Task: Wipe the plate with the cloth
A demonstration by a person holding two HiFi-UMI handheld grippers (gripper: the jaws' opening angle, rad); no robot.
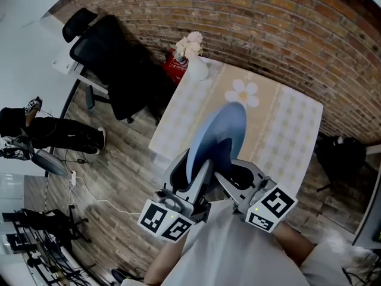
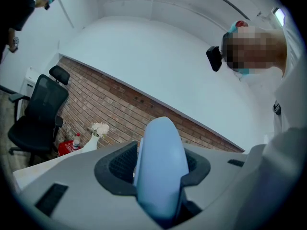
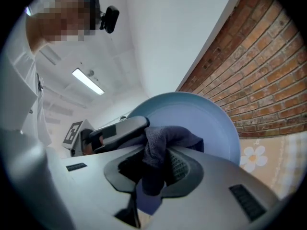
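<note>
Grips blue plate (image 1: 223,136) by the rim in closed left tongs (image 2: 158,186), on edge above the surface (image 1: 286,130); pinches dark cloth (image 3: 165,143) in closed right tongs (image 3: 153,171), pressed against the plate's face

1 plate (image 1: 220,139), 1 cloth (image 3: 165,143), perhaps 1 vase (image 1: 196,69).

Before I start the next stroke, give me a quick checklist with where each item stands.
1. Left gripper shut on the plate rim: ok.
2. Right gripper shut on the cloth: ok.
3. Cloth pressed flat on the plate face: cannot tell; it overlaps the face in the right gripper view, but contact is not visible.
4. Plate held up off the table, edge-on in the head view: ok.
5. Vase at the table's far corner, apart from both grippers: ok.
</note>
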